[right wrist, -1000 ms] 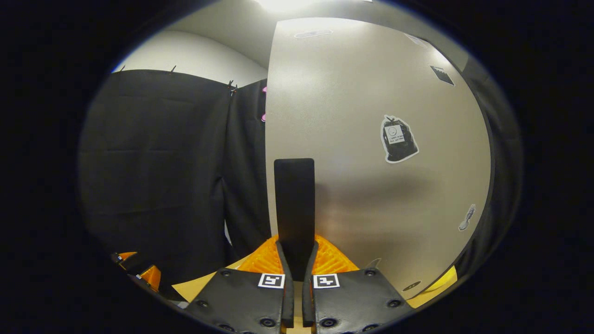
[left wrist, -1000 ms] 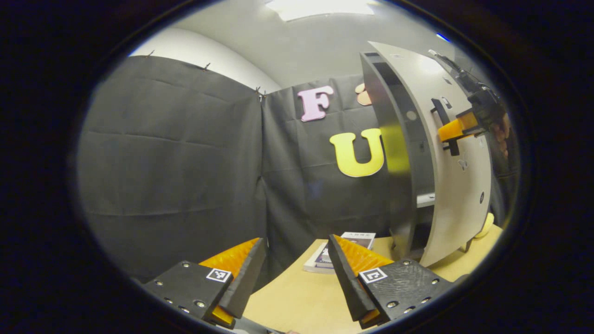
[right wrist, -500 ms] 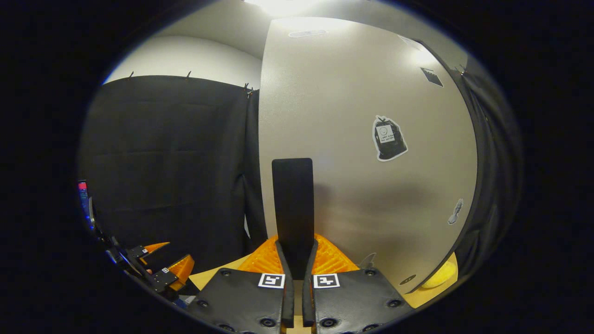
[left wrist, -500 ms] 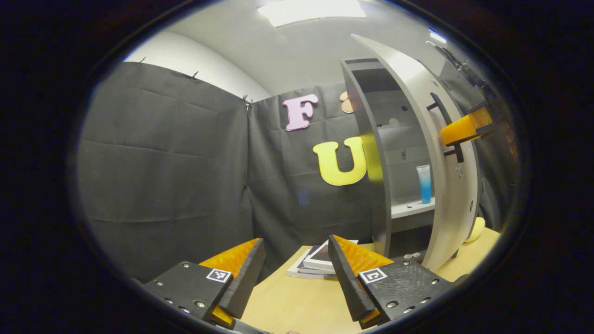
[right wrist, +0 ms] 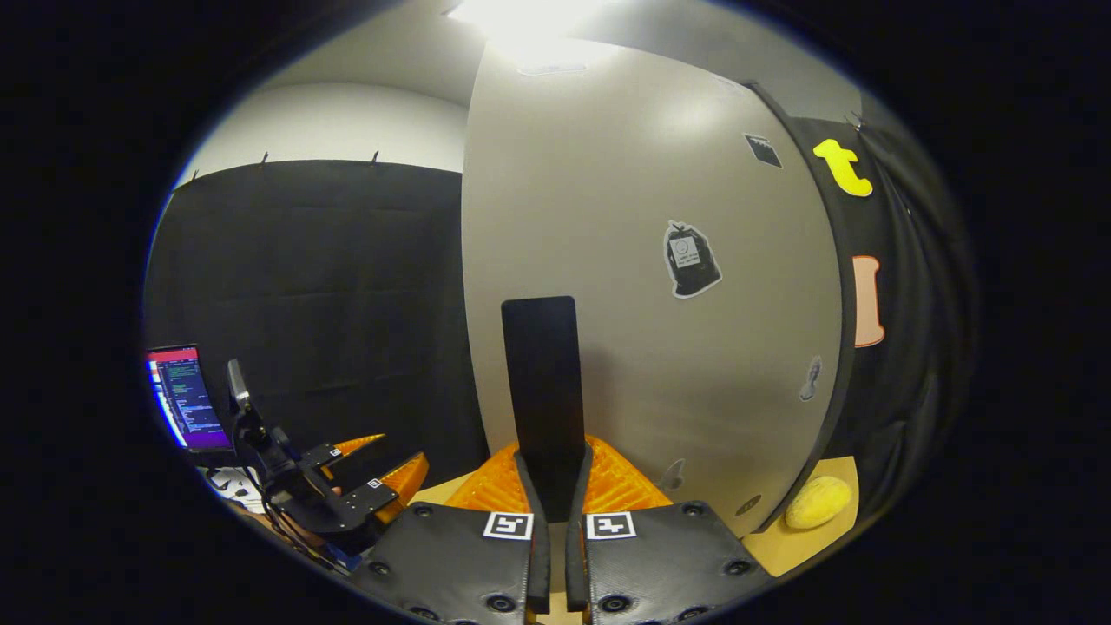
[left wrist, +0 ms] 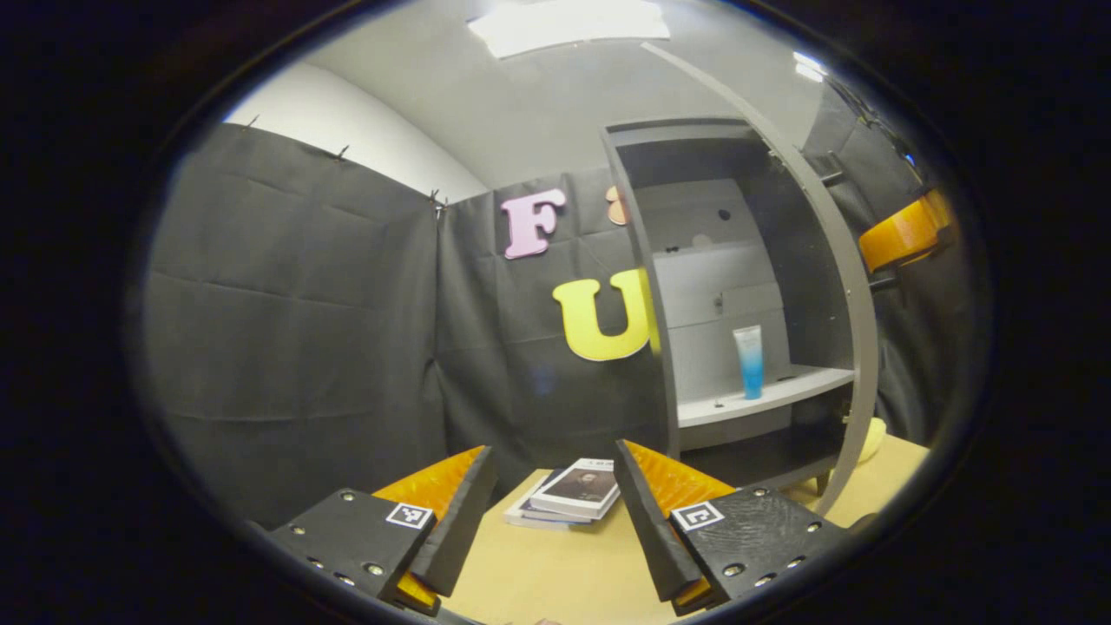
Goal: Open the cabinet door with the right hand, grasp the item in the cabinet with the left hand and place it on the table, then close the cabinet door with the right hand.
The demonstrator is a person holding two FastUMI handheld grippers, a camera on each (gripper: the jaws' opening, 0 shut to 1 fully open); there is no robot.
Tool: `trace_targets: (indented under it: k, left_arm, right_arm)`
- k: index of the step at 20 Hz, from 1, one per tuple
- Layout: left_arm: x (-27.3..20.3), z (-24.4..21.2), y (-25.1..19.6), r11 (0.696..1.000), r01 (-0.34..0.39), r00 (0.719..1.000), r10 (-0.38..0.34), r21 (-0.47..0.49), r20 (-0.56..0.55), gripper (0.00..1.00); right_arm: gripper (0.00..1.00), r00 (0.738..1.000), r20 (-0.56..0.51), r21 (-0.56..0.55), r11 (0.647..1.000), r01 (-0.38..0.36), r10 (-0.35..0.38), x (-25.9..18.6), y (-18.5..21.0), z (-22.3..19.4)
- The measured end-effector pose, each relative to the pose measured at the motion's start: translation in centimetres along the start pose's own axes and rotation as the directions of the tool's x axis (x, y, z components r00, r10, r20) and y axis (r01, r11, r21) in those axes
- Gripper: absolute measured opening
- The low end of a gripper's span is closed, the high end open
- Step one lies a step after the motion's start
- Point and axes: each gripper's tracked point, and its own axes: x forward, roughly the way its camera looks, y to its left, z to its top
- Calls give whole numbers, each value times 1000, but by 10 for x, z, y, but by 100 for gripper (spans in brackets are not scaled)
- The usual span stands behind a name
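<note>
The grey cabinet stands with its door swung wide. Inside, a small tube with a blue lower half stands upright on the pale shelf. My left gripper is open and empty, low over the table, well short of the cabinet. In the right gripper view my right gripper is shut on the door's black handle, against the door face. The right gripper also appears past the door's edge in the left gripper view. The left gripper sits low at the left.
A short stack of books lies on the wooden table in front of the cabinet. A yellow rounded object rests on the table beside the door's foot. A lit screen stands at the far left.
The door has swung from nearly closed to wide open, pulled by the right gripper on its handle. The shelf and tube have come into sight. The left gripper stayed open.
</note>
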Motion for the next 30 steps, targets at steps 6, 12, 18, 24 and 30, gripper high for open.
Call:
trace_targets:
  k: [6, 12, 18, 24, 30]
  left_arm:
    - [-10, 12, -64, 996, 87, 996, -87, -12, 13, 82]
    - [-25, 24, -111, 988, 154, 988, -154, -13, 29, 82]
    - [-40, 31, -136, 983, 183, 983, -182, -17, 36, 82]
    - [-61, 35, -150, 981, 196, 980, -196, 3, 40, 82]
    - [-69, 38, -166, 979, 202, 979, -202, 5, 41, 82]
  right_arm:
    - [8, 1000, 16, -7, 1000, 25, -25, -46, -17, -1]
    - [5, 995, 47, -11, 996, 92, -91, -83, -38, -4]
    - [8, 977, 85, -5, 981, 195, -194, -107, -72, -2]
    - [7, 940, 125, 1, 948, 319, -316, -129, -114, -1]
    - [6, 910, 171, -9, 923, 385, -378, -141, -134, 0]
